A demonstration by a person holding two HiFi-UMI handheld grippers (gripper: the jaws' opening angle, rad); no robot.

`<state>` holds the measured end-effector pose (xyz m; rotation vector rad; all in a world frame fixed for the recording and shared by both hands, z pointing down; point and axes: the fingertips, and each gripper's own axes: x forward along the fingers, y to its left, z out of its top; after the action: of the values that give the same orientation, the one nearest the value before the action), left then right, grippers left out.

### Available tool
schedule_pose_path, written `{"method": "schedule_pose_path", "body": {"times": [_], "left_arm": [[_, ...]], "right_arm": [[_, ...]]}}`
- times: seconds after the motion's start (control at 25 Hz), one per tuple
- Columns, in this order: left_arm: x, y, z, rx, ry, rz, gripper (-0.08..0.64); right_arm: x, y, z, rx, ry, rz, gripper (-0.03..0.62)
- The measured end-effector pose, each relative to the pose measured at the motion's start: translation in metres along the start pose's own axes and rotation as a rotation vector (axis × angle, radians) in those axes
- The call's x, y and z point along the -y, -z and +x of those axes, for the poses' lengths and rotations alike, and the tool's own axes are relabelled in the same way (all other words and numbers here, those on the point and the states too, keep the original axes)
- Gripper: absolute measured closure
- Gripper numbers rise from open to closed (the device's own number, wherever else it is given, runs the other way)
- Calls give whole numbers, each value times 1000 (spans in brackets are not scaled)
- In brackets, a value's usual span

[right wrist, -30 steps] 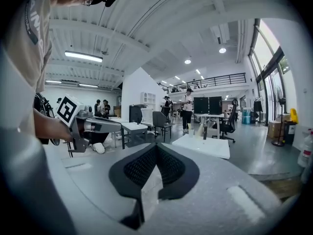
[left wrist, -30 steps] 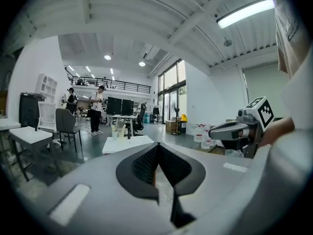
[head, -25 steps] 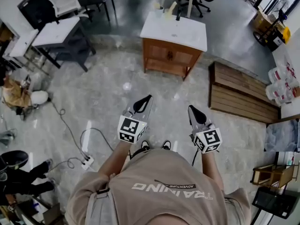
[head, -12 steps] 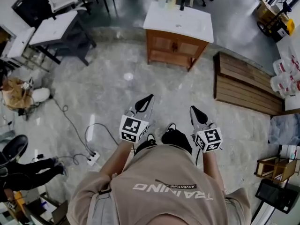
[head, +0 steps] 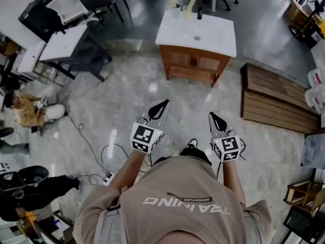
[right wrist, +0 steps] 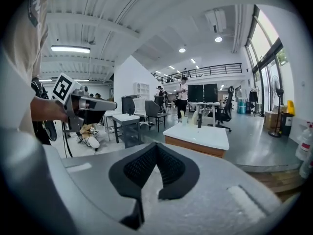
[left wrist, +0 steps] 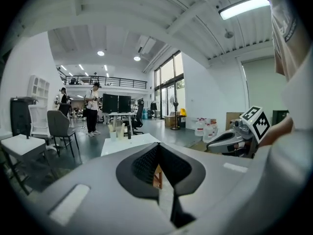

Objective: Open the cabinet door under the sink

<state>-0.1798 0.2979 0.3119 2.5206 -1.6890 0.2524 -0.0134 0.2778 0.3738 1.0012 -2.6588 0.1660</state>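
Left gripper (head: pixel 162 104): jaws pressed together, empty.
Right gripper (head: pixel 214 116): jaws likewise together, empty.
Cabinet (head: pixel 195 71): well ahead across the floor (head: pixel 127 100), under the sink (head: pixel 197 33).
Door (head: pixel 181 60): shut; probably stiff wood, light swing; pinch the knob (head: pixel 193 62) by the centre seam.

Cabinet (head: pixel 193 66) upper centre: brown wood, white sink top (head: pixel 177 32). Floor (head: pixel 122 95): mottled grey. My left gripper (head: pixel 164 104), right gripper (head: pixel 213 116): grey, black pads, black-white marker cubes.

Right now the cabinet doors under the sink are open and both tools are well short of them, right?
Not quite: the head view shows the cabinet doors closed. The left tool and right tool are well short of them.
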Motion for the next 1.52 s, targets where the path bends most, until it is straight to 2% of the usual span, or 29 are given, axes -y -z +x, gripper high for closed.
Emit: {"method": "schedule_pose_path", "body": {"times": [0.16,0.4,0.68,0.92,1.12,1.36,1.52], "left_arm": [[-14,-24,40,-5,-25,5,541],[-23,-28,93,-35,-85,9,541],[-33,-16,123,-97,-97,-3,541],[-64,-12,132,-82,-64,-24,541],[-112,-4,150,-89,-35,-64,541],[-153,-38,186,-15,83,-18,541],[-177,-28,196,-49,157,-20,541]], "right_arm": [[39,-8,20,9,-20,34,591],[100,-9,57,-7,-36,85,591],[113,-4,94,-51,-111,97,591],[122,-1,126,-79,-54,151,591],[122,-30,158,-70,8,114,591],[137,-75,193,-18,121,61,591],[136,-94,214,0,184,80,591]]}}
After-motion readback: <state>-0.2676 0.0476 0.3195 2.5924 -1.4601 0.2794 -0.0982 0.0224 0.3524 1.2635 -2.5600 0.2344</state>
